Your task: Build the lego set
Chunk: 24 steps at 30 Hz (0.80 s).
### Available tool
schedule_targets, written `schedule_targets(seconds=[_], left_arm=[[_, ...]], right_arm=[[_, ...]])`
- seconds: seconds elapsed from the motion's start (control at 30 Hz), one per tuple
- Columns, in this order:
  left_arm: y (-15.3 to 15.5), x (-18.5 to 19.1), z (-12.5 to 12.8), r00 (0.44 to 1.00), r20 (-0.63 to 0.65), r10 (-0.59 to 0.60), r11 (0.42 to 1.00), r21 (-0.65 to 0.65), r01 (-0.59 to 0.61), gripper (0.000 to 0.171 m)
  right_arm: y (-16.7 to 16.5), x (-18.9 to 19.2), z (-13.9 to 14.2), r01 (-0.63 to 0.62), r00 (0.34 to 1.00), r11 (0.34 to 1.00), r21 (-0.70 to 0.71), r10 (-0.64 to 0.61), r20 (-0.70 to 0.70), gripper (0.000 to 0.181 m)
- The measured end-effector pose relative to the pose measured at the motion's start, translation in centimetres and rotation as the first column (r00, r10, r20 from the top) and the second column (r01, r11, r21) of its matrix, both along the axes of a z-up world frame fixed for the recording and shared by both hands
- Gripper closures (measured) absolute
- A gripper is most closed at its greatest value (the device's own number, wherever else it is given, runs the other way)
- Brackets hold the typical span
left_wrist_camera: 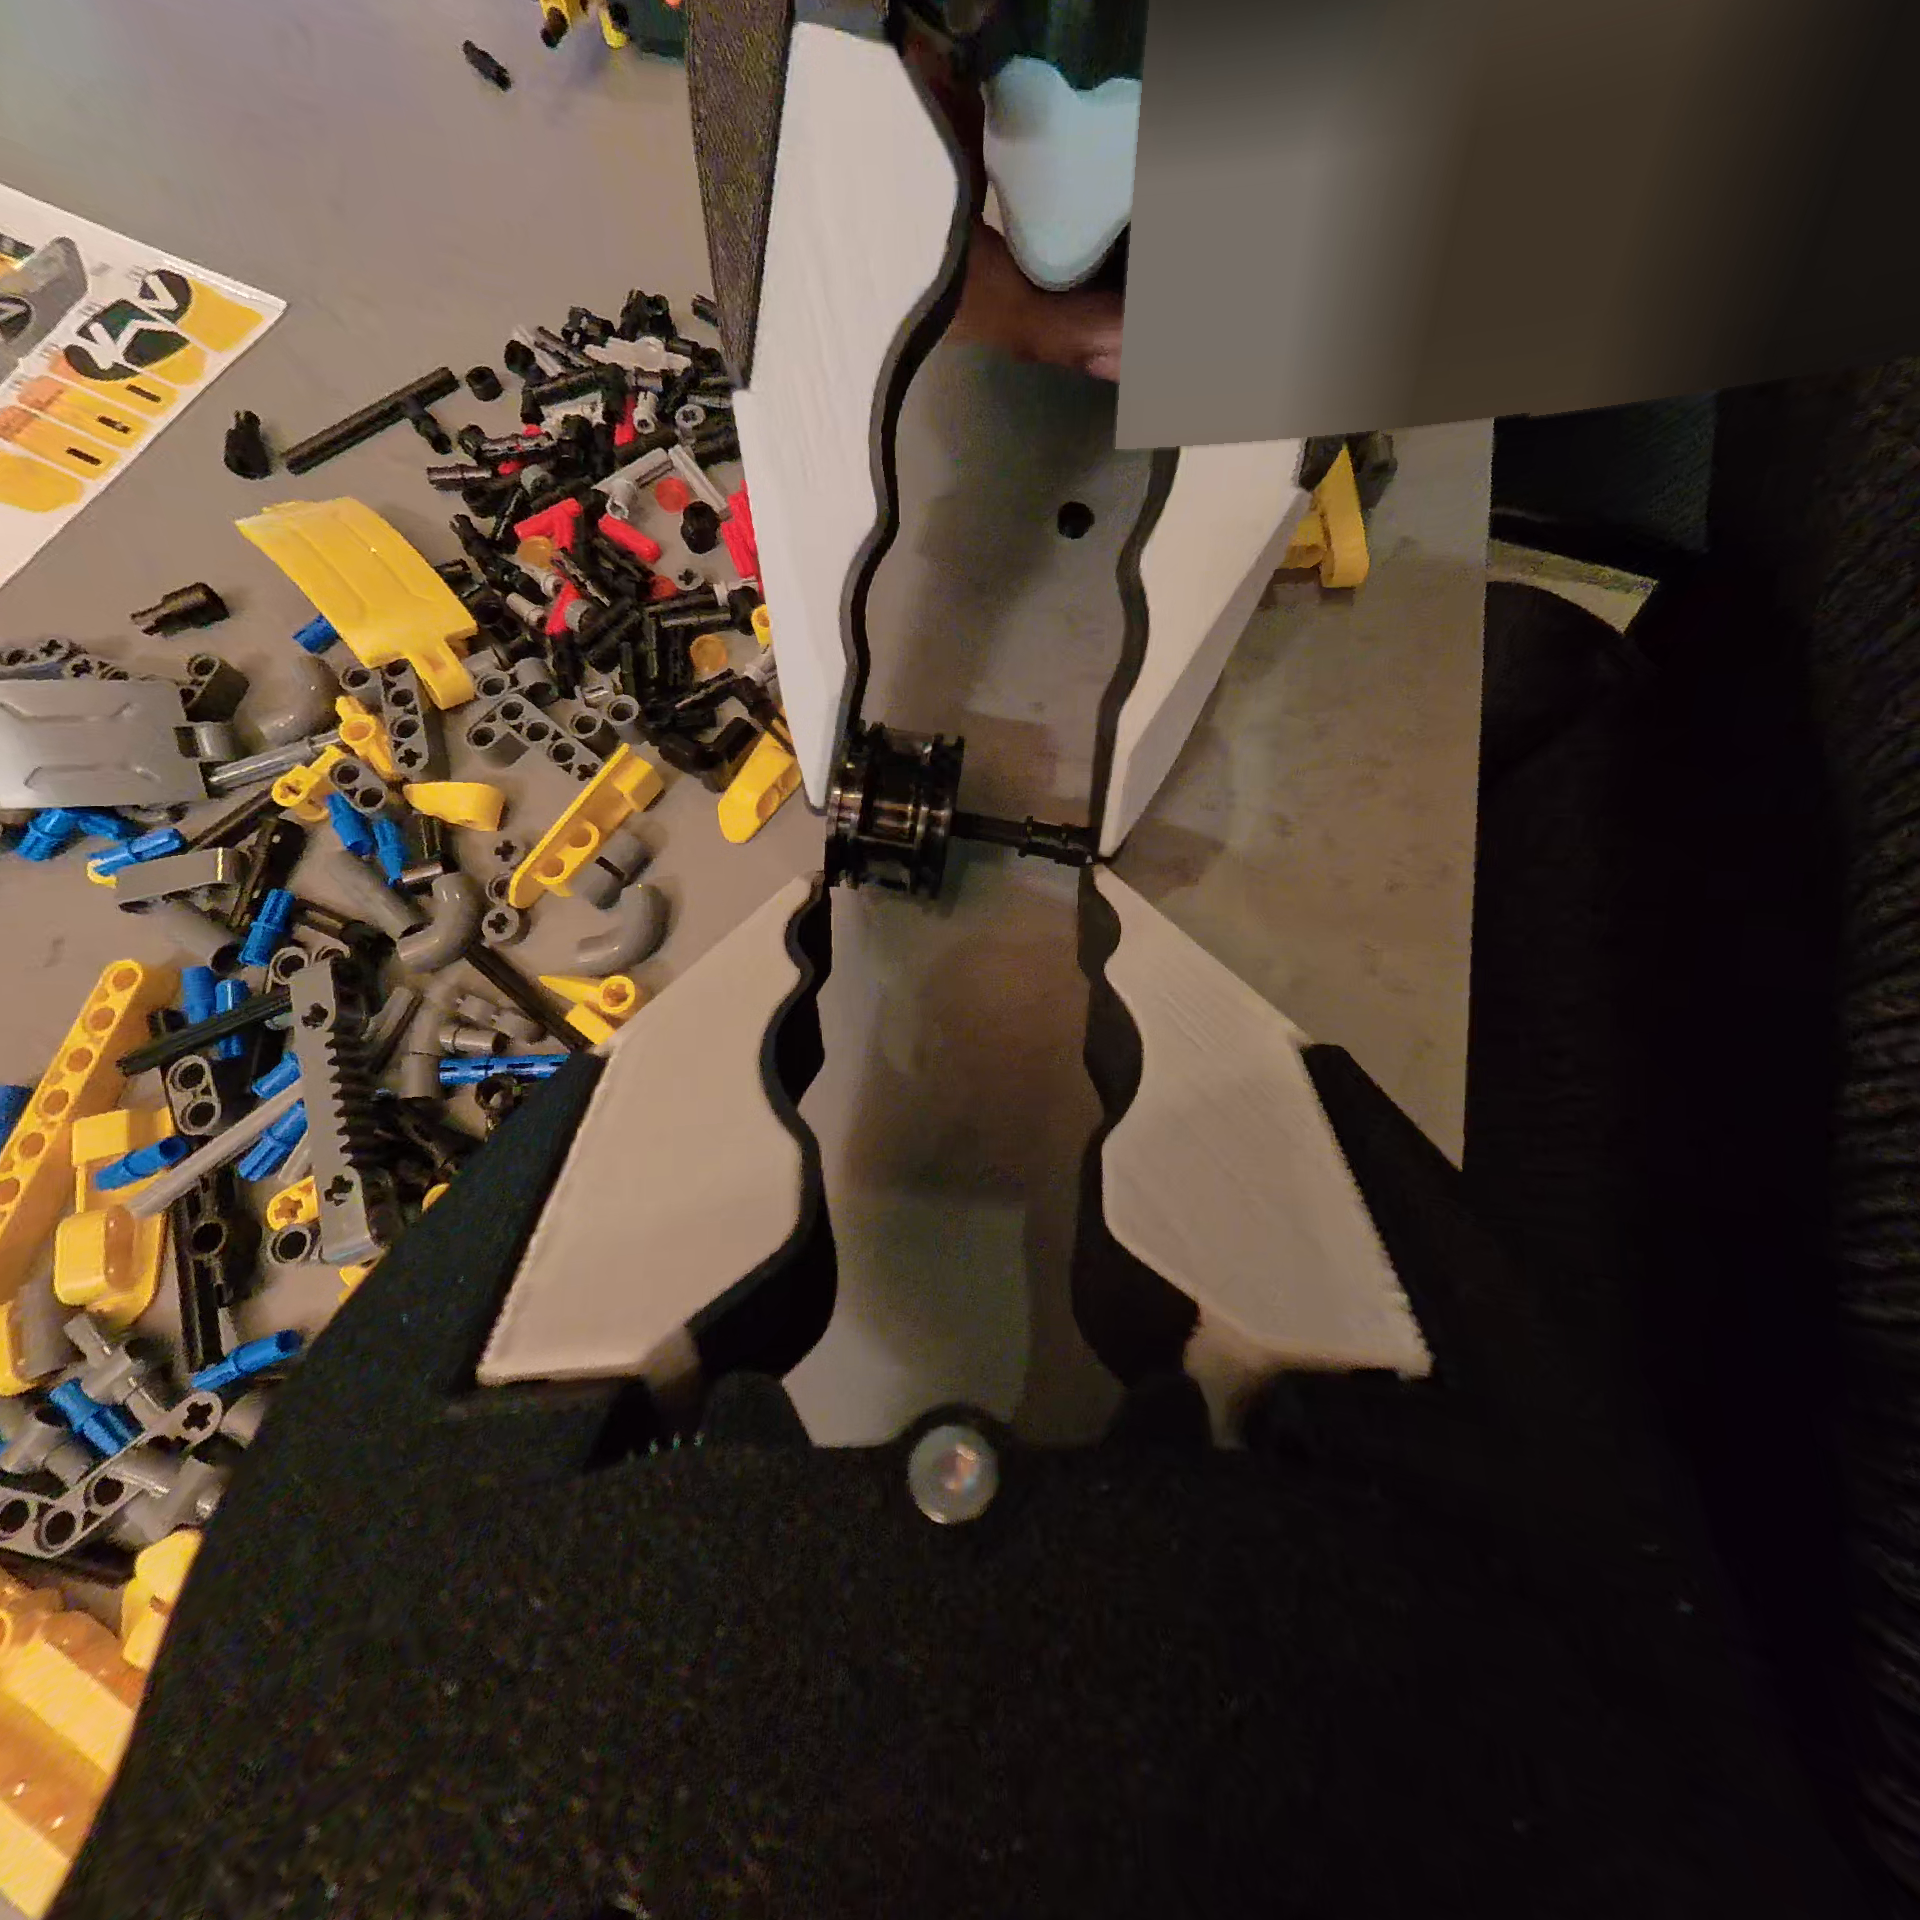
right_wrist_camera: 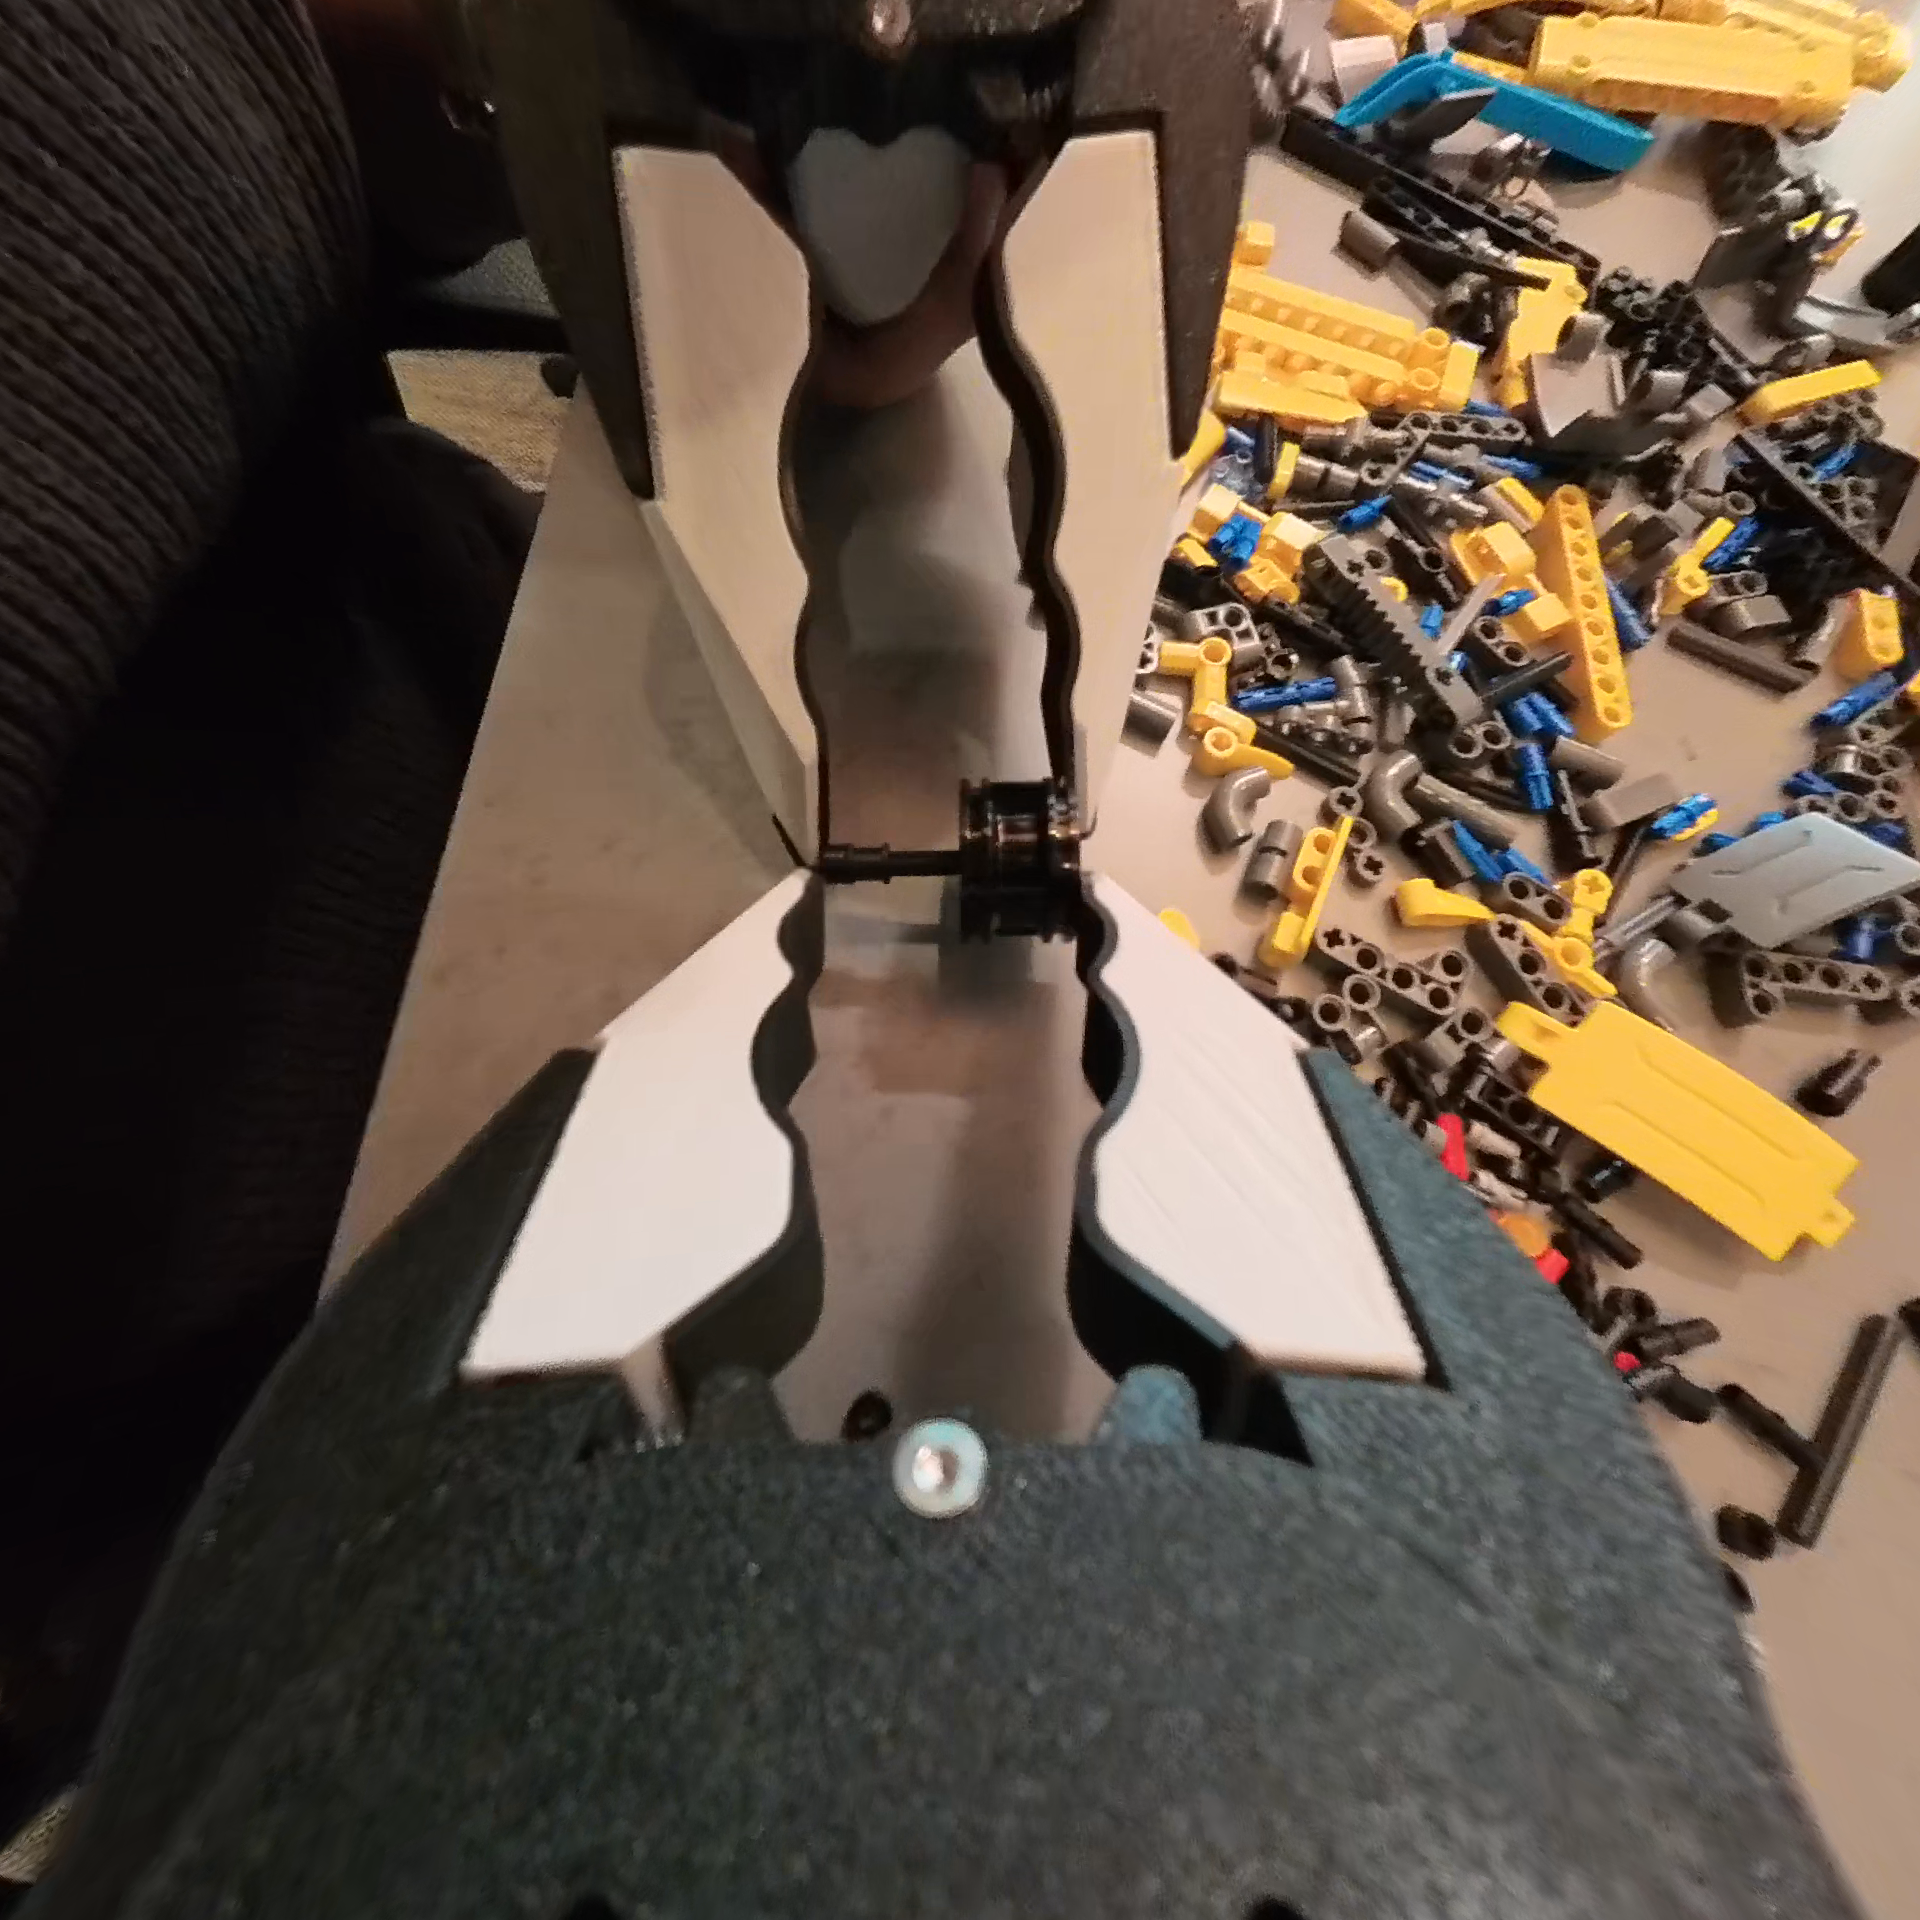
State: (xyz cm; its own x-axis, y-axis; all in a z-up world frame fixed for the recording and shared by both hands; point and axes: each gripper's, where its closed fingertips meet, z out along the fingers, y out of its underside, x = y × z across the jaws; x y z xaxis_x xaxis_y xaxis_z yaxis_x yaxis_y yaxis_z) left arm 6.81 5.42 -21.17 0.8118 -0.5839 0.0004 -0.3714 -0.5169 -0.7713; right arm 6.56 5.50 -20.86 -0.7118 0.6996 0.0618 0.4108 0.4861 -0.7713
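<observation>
A small black wheel hub (left_wrist_camera: 894, 821) with a black pin (left_wrist_camera: 1029, 833) sticking out of its side hangs above the grey table. My left gripper (left_wrist_camera: 956, 881) and my right gripper (right_wrist_camera: 945, 891) meet tip to tip. Each has its jaws narrowed to the length of this piece and clamps it end to end. In the right wrist view the hub (right_wrist_camera: 1013, 871) sits at the right fingertip and the pin (right_wrist_camera: 883, 862) reaches to the left fingertip. The right gripper's white fingers (left_wrist_camera: 831, 416) come down from the top of the left wrist view.
A spread of loose yellow, black, grey, blue and red building parts (left_wrist_camera: 468, 831) covers the table beside the grippers. With them lie a yellow curved panel (right_wrist_camera: 1683, 1122), a grey toothed rack (left_wrist_camera: 332, 1101) and a sticker sheet (left_wrist_camera: 94, 364). A dark knitted sleeve (right_wrist_camera: 156, 520) is at the table edge. My left and right fingertips are right by each other.
</observation>
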Motion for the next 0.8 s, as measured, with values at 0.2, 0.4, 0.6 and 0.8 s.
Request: schedule_targets(seconds=[0.2,0.4,0.6,0.8], left_arm=[[0.3,-0.6,-0.5,0.999,-0.035,0.039,0.999,-0.017,-0.039,0.134],[0.1,-0.3,-1.0,0.996,-0.092,0.016,1.0,-0.014,-0.017,0.125],[-0.5,0.5,-0.1,0.999,-0.012,-0.041,0.999,0.003,0.041,0.109],[-0.2,0.1,-0.4,1.0,-0.02,-0.011,1.0,-0.012,0.01,0.109]], right_arm=[[0.4,0.0,-0.6,0.038,0.996,0.998,-0.049,-0.034,0.077,0.133],[0.4,0.2,-1.0,0.038,0.993,0.998,-0.058,-0.031,0.111,0.133],[0.3,0.3,-1.1,0.023,0.993,0.999,-0.045,-0.018,0.117,0.133],[0.1,0.4,-1.1,0.015,0.992,0.998,-0.055,-0.008,0.128,0.133]])
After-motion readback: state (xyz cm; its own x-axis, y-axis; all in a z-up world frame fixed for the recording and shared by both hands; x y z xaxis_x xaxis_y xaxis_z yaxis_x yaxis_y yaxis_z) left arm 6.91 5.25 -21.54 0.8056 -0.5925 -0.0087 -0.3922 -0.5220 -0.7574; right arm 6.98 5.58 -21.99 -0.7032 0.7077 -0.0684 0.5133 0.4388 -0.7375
